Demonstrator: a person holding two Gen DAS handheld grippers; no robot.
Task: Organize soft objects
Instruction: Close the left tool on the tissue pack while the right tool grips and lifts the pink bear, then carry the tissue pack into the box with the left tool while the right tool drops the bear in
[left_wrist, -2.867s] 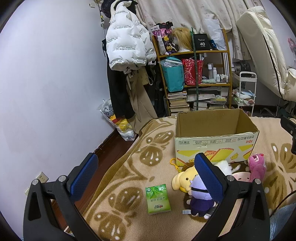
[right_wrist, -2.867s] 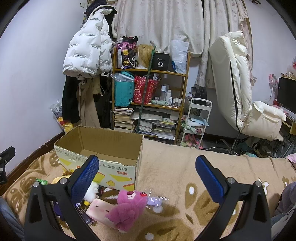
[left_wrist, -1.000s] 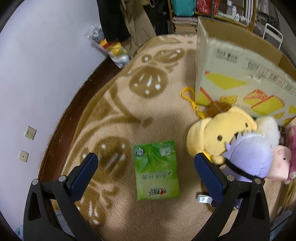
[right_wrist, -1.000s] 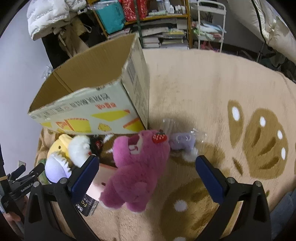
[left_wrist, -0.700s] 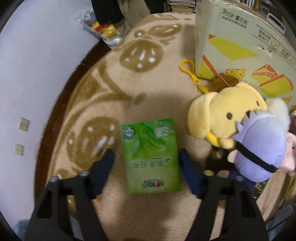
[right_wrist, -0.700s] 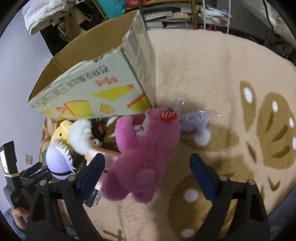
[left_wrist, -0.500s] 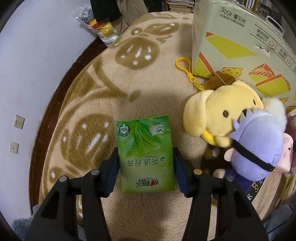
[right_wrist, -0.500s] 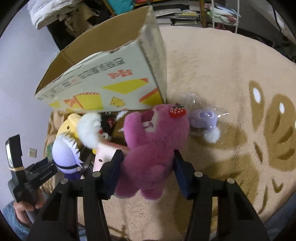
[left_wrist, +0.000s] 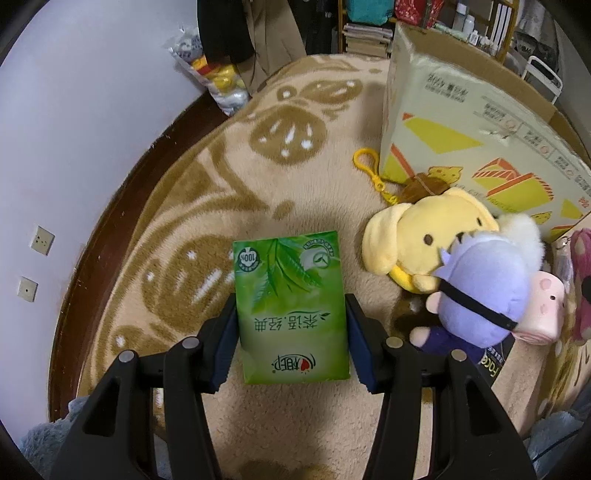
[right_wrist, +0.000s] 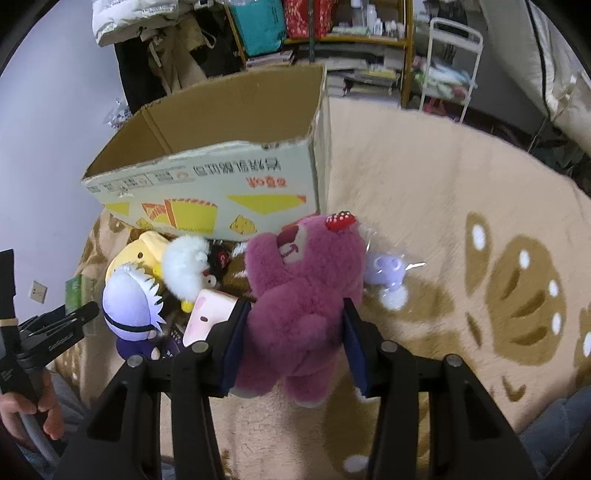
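Grippers clamped on two soft things over the beige patterned blanket (left_wrist: 229, 192).
The left gripper (left_wrist: 291, 338) pinches a flat green tissue pack (left_wrist: 290, 308) by its long edges; the right gripper (right_wrist: 293, 341) is closing, its blue pads pressed into a magenta plush bear (right_wrist: 303, 291). An open cardboard box (right_wrist: 221, 184) stands just behind, with a yellow plush dog (left_wrist: 424, 236) and a lilac-haired plush doll (left_wrist: 480, 291) beside it.

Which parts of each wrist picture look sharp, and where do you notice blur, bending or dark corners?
Left wrist view: the green tissue pack between the tongs is crisp, its print readable; the cardboard box smears slightly toward the top edge; the wall bows round and the corners go black. Right wrist view: the pink plush bear is sharp; the shelves behind blur; the blanket curves with the lens.
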